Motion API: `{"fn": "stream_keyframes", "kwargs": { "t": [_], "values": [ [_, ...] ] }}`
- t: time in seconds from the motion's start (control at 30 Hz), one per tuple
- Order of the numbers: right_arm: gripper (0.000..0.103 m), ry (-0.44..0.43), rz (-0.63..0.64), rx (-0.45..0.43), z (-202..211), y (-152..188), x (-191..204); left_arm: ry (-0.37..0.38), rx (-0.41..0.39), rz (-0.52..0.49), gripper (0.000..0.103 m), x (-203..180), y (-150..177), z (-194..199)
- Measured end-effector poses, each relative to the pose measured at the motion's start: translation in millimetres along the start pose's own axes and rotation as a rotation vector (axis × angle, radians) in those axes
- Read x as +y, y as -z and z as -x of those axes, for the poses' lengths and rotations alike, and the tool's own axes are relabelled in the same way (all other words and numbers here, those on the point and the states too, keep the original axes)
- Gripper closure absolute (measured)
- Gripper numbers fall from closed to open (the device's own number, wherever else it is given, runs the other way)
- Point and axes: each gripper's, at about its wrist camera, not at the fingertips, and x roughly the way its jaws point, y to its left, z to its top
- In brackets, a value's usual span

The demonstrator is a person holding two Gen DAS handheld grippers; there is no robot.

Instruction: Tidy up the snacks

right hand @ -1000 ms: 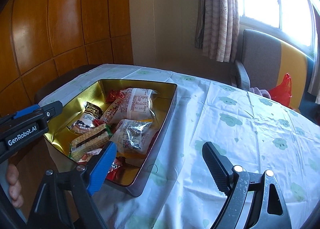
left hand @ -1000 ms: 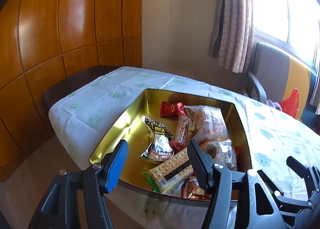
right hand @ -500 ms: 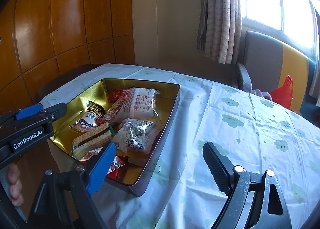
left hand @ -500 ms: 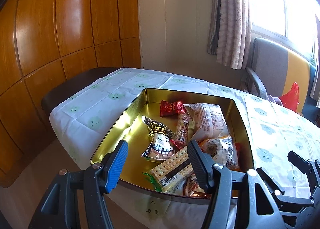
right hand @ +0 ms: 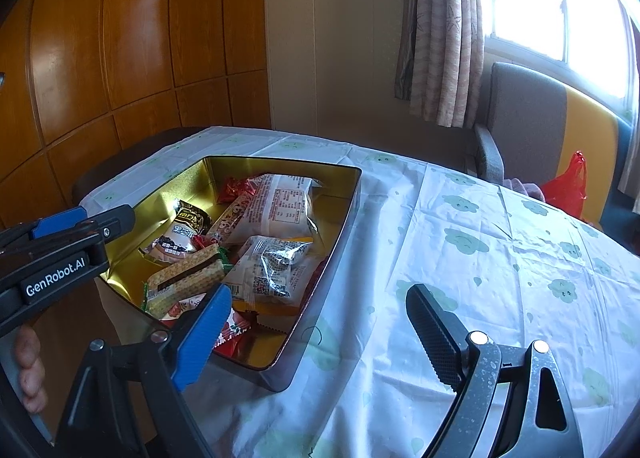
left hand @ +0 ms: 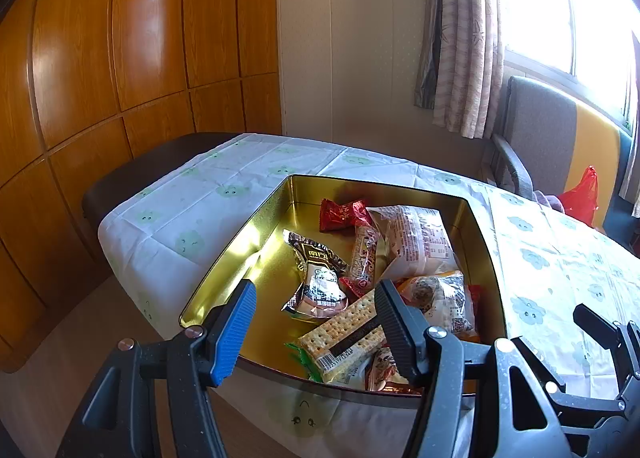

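Observation:
An open gold tin [left hand: 224, 270] sits near the front-left corner of the table and holds several wrapped snacks. Among them are a cracker pack [left hand: 344, 334], a brown-and-white packet [left hand: 320, 278], a red packet [left hand: 340, 213] and a white bread pack [left hand: 416, 242]. My left gripper [left hand: 314, 294] hovers open over the tin's near edge, with nothing between its fingers. In the right wrist view the tin [right hand: 332, 254] lies to the left. My right gripper [right hand: 320, 298] is open and empty above the tin's right wall and the tablecloth. The left gripper [right hand: 80, 225] shows at that view's left edge.
A white tablecloth with green cloud prints [right hand: 500, 258] covers the table right of the tin. A grey-and-yellow chair [right hand: 532, 125] with a red plastic bag [right hand: 568, 185] stands behind, under the window. A dark bench [left hand: 132, 177] runs along the wood-panelled wall. A person's fingers [right hand: 28, 362] show at lower left.

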Motion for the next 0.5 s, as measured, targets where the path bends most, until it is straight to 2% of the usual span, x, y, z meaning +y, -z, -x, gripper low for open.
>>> {"fn": "stream_keyframes", "kwargs": {
  "t": [0.5],
  "values": [
    [0.013,-0.001,0.003,0.0,-0.1,0.8,0.1,0.004,0.002,0.0,0.04,-1.0,-0.7,0.8]
  ]
}}
